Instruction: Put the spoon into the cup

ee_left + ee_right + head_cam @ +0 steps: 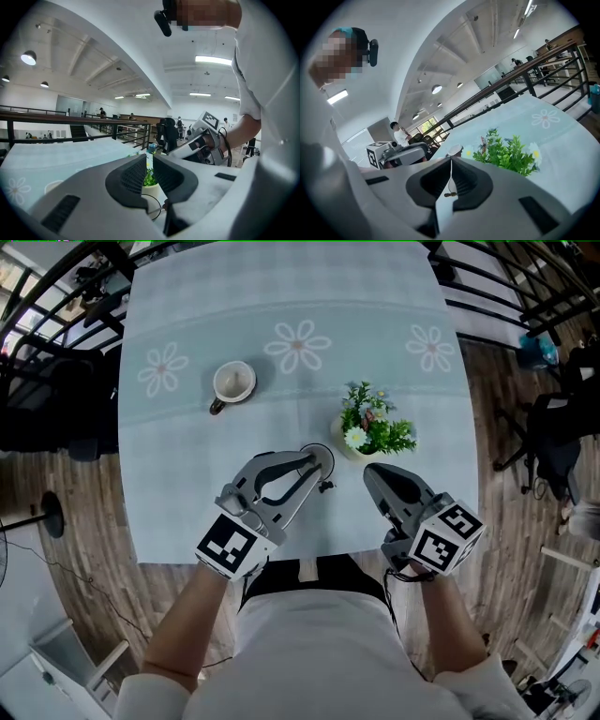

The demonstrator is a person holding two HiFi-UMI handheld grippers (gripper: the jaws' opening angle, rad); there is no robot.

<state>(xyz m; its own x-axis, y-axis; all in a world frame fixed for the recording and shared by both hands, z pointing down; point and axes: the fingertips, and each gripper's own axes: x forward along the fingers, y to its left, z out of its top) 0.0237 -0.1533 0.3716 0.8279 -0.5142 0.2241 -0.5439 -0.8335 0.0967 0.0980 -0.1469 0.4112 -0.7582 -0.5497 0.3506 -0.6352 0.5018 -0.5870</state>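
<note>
Viewing from nearest to farthest: my left grey two-jaw gripper [149, 161] stands with its jaws a narrow slit apart and nothing pressed between the pads. My right grey two-jaw gripper [451, 160] has its jaws together and empty. Just at the left tips, on the pale blue flower-printed tablecloth [187, 484], lies a small round dark-rimmed thing [321, 455]. I take it for the spoon's bowl, but I cannot make out a handle, so this is only a judgement. Beyond the right gripper stands the small pot of green leaves and white flowers [370, 427]. Farthest, well apart to the left, sits the white cup with a brown handle [232, 382], upright with its mouth clear.

To do the pick well, I would widen the left jaws, come down square over the handle, and close mid-handle so the bowl hangs true for the cup.

Count: two grippers, one presumed spoon, one plant pot, one cup.
</note>
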